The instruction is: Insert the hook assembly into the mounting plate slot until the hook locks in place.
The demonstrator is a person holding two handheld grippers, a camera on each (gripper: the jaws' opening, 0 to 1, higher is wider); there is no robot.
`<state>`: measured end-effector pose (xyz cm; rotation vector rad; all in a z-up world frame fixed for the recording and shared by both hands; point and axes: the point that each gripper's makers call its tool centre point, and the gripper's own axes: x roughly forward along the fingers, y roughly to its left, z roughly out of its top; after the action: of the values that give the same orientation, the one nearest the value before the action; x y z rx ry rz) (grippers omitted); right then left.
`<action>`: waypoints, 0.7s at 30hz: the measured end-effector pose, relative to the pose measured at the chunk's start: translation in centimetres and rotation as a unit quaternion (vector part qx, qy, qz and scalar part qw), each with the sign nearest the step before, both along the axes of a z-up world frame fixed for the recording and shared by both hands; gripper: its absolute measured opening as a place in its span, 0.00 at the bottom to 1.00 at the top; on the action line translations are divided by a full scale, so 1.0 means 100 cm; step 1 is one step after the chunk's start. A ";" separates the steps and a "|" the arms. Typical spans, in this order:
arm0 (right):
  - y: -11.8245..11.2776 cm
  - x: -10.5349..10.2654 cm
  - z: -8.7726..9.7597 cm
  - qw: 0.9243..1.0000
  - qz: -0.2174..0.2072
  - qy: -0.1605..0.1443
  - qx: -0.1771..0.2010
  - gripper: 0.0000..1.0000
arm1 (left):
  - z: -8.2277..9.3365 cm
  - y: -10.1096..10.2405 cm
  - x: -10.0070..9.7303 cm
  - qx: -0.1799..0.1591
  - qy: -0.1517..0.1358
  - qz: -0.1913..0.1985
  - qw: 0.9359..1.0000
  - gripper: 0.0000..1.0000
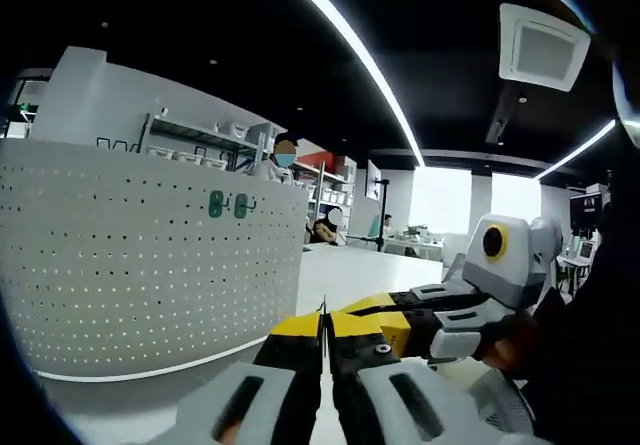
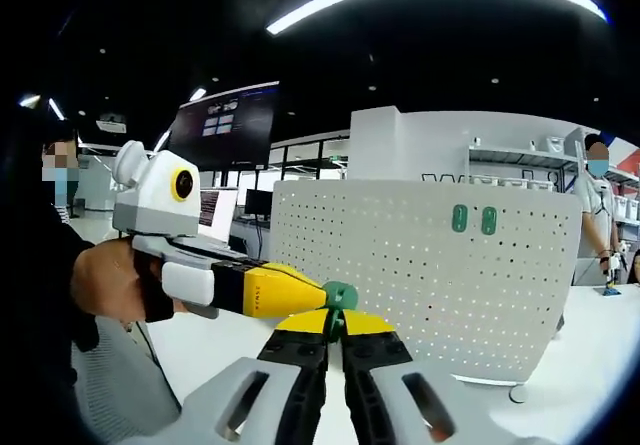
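open-plan lab or office, storage shelving (image 1: 200,145), wall monitor (image 2: 222,125), ceiling light strips (image 1: 350,50)

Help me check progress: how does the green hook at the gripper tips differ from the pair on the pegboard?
The loose hook sits at the tips of the right gripper, off the pegboard; the mounted pair sits on it. The loose hook looks rounded; the mounted pair, upright ovals. All are green.

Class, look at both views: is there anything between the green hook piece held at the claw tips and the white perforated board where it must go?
Nothing visible blocks it. The green hook piece sits at the tips of both claws, the right claw and left claw. Open air separates it from the perforated board, where two green hooks already hang.
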<state>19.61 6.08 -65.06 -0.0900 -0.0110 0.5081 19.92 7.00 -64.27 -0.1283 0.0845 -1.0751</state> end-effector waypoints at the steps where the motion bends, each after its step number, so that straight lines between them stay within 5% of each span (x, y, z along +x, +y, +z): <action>1: 0.000 0.000 0.000 1.000 -0.001 0.001 0.001 0.01 | 0.000 0.000 0.000 0.000 -0.001 -0.001 1.000 0.01; 21: -0.010 0.004 0.006 1.000 -0.013 -0.005 -0.001 0.01 | 0.007 0.013 0.003 -0.003 -0.024 0.009 1.000 0.26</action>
<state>20.05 5.08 -64.46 -0.0954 -0.0189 0.4814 20.24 8.29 -63.58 -0.1086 0.0367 -1.0596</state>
